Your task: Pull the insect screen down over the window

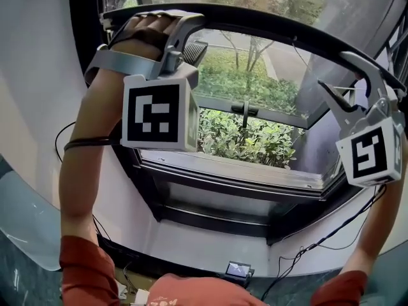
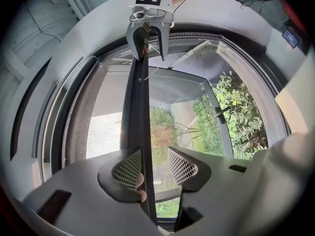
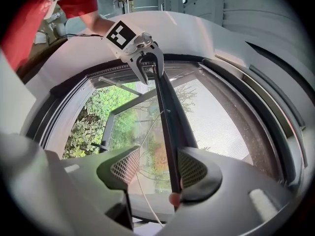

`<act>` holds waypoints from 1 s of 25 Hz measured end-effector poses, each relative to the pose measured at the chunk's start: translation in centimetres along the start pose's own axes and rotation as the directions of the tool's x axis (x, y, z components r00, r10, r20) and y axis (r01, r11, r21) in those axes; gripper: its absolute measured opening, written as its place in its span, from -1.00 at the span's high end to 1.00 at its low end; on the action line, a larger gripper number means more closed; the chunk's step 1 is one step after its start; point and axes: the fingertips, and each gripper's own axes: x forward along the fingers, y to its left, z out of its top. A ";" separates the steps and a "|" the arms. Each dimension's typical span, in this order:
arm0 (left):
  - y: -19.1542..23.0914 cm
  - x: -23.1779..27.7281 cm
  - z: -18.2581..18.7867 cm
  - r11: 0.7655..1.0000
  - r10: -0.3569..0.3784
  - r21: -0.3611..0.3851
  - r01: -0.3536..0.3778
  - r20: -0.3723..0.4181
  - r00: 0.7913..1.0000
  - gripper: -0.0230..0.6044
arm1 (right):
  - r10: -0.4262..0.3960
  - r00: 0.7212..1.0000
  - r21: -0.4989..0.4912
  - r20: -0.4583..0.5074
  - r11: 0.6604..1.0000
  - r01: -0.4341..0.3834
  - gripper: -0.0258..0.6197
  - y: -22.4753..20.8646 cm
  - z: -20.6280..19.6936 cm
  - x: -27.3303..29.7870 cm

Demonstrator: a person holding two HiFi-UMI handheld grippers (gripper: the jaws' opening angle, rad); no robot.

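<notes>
The insect screen's pull bar [image 1: 268, 36] crosses the upper part of the window [image 1: 236, 182], with the mesh [image 3: 221, 127] above it. Left tool [image 2: 155, 162]: jaws apart, bar between them, resting against one pad only. Right tool [image 3: 157, 170]: jaws apart, bar against one pad only. Each marker cube [image 1: 159, 112] bears a black-and-white square code. Print on the red garment [image 1: 185, 295] is too small to read.

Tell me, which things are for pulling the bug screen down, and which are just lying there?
For the job: insect screen, pull bar, window, left hand-held gripper, right hand-held gripper.
Lying about: black cable, small device.
</notes>
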 end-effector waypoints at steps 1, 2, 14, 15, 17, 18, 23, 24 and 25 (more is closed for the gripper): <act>-0.4 -0.1 0.0 1.000 -0.005 -0.003 0.005 0.003 1.000 0.41 | 0.006 1.000 0.001 -0.002 1.000 -0.006 0.18 0.4 -0.1 0.0; -0.7 -0.2 0.0 1.000 -0.011 -0.009 0.011 0.006 1.000 0.41 | 0.012 1.000 0.000 -0.005 1.000 -0.012 0.18 0.9 -0.1 0.0; -4.5 -1.1 0.1 0.998 -0.055 -0.015 0.055 0.004 0.999 0.40 | 0.104 0.994 0.043 -0.026 0.994 -0.103 0.10 5.1 -0.4 -0.3; -4.7 -1.2 0.1 0.999 -0.049 -0.014 0.050 0.004 0.999 0.40 | 0.113 0.993 0.050 -0.026 0.993 -0.111 0.10 5.4 -0.4 -0.3; -5.2 -1.3 0.2 0.999 -0.044 -0.013 0.044 0.008 0.999 0.40 | 0.120 0.993 0.057 -0.019 0.991 -0.118 0.10 5.9 -0.5 -0.4; -5.5 -1.3 0.2 0.999 -0.046 -0.017 0.046 0.012 0.999 0.40 | 0.122 0.992 0.064 -0.010 0.991 -0.121 0.10 6.1 -0.5 -0.4; -6.6 -1.8 0.2 0.998 -0.057 -0.030 0.057 0.015 0.998 0.40 | 0.133 0.991 0.067 -0.018 0.989 -0.131 0.08 7.3 -0.4 -0.7; -6.8 -1.9 0.2 0.998 -0.058 -0.033 0.059 0.016 0.998 0.40 | 0.136 0.990 0.068 -0.020 0.989 -0.135 0.06 7.7 -0.4 -0.8; -7.3 -2.1 0.2 0.997 -0.064 -0.035 0.065 0.013 0.998 0.40 | 0.145 0.989 0.072 -0.022 0.987 -0.143 0.06 8.3 -0.5 -0.8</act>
